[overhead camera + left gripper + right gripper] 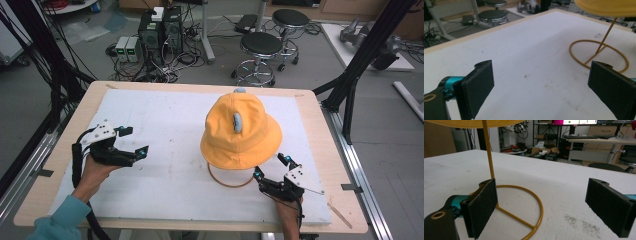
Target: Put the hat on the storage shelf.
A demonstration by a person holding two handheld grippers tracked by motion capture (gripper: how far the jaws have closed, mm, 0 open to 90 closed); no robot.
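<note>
your left gripper [134,142] sits at the left of the desk [320,125], over the white mat [160,125], jaws spread wide with nothing between them. in the left gripper view its pads [477,87] frame bare mat, with the stand ring ahead on the right. the hat [240,131] sits right of centre on the mat, raised on a thin yellow stand [227,182] whose ring base lies flat on the mat under the brim. your left gripper is well apart from the hat. your right gripper [272,167] is just beside the ring, below the brim's near right edge, jaws wide apart and holding nothing. in the right gripper view the stand's upright rod [487,152] rises just behind the left pad [484,207].
</note>
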